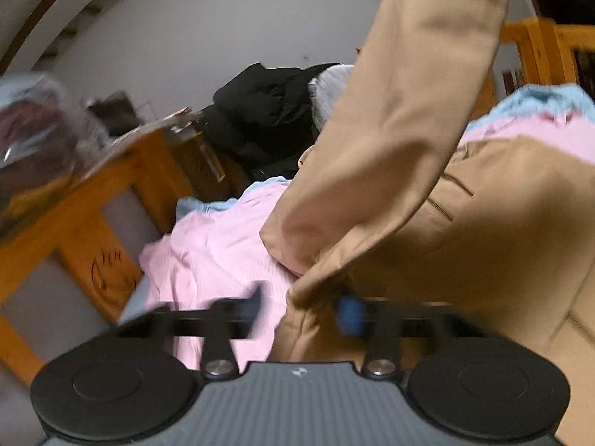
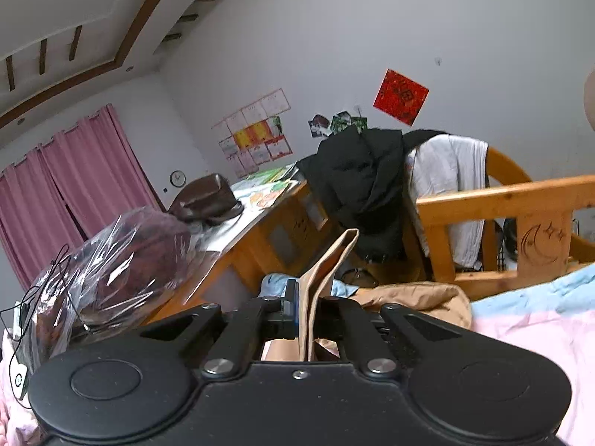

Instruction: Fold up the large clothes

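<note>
The setting is a bedroom with pale walls; a wooden bed frame (image 2: 520, 197) borders a mattress covered by a pink sheet (image 1: 219, 245), which serves as the folding surface. All positions below are given from that bed frame.

The task item, a tan coat (image 1: 502, 230), lies inside the frame on the pink sheet, with its body spread flat. One sleeve (image 1: 401, 111) is raised off the sheet and hangs in a long band, evidently lifted so it can be carried across the body for a fold.

The right gripper (image 2: 310, 319) is clamped tight on a doubled strip of the tan fabric, which stands up between its fingers; this grip appears to be what suspends the sleeve.

The left gripper (image 1: 297, 304), inside the frame at the near edge of the coat, is blurred. A fold of tan cloth lies between its fingers, but whether they press on it cannot be told.

A black jacket (image 2: 364, 178) is draped over the frame's far rail, apart from the work.
</note>
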Tool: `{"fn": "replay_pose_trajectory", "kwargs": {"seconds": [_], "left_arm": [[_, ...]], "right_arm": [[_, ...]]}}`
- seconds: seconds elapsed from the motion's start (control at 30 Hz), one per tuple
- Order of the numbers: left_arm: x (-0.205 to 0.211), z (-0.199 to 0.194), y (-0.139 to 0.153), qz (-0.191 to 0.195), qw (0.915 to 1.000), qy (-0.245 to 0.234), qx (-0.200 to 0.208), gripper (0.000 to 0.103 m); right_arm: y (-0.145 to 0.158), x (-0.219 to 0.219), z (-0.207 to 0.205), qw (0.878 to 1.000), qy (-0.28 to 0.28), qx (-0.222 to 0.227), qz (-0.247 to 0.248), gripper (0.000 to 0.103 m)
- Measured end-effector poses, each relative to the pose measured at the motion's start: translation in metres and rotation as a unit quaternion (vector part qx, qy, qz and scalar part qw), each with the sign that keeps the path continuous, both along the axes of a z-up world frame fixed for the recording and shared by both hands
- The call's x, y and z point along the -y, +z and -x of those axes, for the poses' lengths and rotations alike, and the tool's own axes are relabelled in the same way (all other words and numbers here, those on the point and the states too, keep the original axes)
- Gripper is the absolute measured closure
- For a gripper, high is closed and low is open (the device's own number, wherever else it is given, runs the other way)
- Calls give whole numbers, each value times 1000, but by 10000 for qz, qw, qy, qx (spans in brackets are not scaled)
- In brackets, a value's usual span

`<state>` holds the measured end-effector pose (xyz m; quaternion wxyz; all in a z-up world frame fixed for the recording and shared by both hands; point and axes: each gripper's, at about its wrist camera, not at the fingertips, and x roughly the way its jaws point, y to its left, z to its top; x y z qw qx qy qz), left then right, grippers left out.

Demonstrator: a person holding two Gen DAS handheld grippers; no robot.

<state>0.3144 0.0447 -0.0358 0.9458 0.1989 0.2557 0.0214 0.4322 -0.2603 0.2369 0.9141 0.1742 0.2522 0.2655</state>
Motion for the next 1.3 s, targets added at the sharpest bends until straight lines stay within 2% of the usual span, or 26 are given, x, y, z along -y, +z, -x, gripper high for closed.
{"fn": "replay_pose_trajectory", "kwargs": {"seconds": [0.1, 0.2, 0.23, 0.3, 0.43, 0.53, 0.57, 0.6, 0.67, 0.7, 0.73, 0.8, 0.87, 0.93, 0.97, 1.0, 1.07, 1.1, 1.2, 1.3], "left_arm": [[-13, -2, 5, 353, 9986, 260, 287, 92], [-40, 4, 9, 1072, 9889, 931, 434, 93], [-48, 6, 5, 1275, 9853, 1069, 383, 93], [-61, 7, -5, 1410, 9836, 1114, 167, 94], [-79, 11, -16, 1780, 9815, 638, -293, 89], [-89, 19, -10, 1895, 9804, 151, -511, 78], [-91, 23, -8, 1906, 9800, 27, -569, 70], [-97, 23, -6, 1940, 9789, -80, -632, 55], [-104, 34, -1, 2181, 9733, -229, -672, 36], [-109, 38, 4, 2376, 9688, -273, -643, 31], [-113, 43, 8, 2583, 9636, -299, -626, 30], [-117, 43, 16, 2937, 9535, -278, -616, 23], [-113, 33, 19, 3114, 9482, -189, -602, 18], [-101, 12, 14, 3055, 9490, 67, -778, 20], [-94, 1, 10, 2968, 9508, 241, -854, 29], [-88, -9, 5, 2887, 9519, 385, -956, 50], [-78, -26, -6, 2640, 9548, 707, -1170, 78], [-76, -30, -9, 2541, 9565, 851, -1150, 87], [-71, -31, -18, 2207, 9626, 1146, -1073, 95], [-67, -31, -29, 1908, 9678, 1160, -1160, 96]], "right_arm": [[-8, 14, -2, 10000, -77, 26, 42, 102], [-37, 34, 6, 9997, -219, 52, -82, 102], [-60, 43, 10, 9995, -281, -50, -140, 102], [-113, 56, 13, 9981, -356, -476, -158, 102], [-219, 80, 18, 9843, -759, -1573, -268, 102], [-271, 92, 25, 9749, -915, -2004, -333, 102], [-279, 95, 28, 9730, -936, -2072, -403, 102], [-285, 97, 30, 9726, -957, -2073, -439, 102], [-288, 98, 34, 9765, -869, -1939, -363, 102], [-287, 96, 35, 9780, -826, -1886, -332, 99], [-288, 95, 35, 9791, -778, -1854, -318, 94], [-293, 94, 39, 9801, -710, -1839, -240, 69], [-303, 95, 43, 9798, -622, -1894, -167, 58], [-314, 92, 48, 9774, -632, -2015, -50, 54], [-319, 91, 50, 9763, -664, -2058, 13, 56], [-322, 90, 52, 9761, -708, -2052, 97, 69], [-323, 88, 53, 9763, -763, -2006, 278, 94], [-321, 87, 54, 9770, -785, -1959, 313, 98], [-306, 85, 58, 9781, -927, -1778, 553, 101], [-315, 80, 58, 9678, -1056, -2038, 1031, 101]]}}
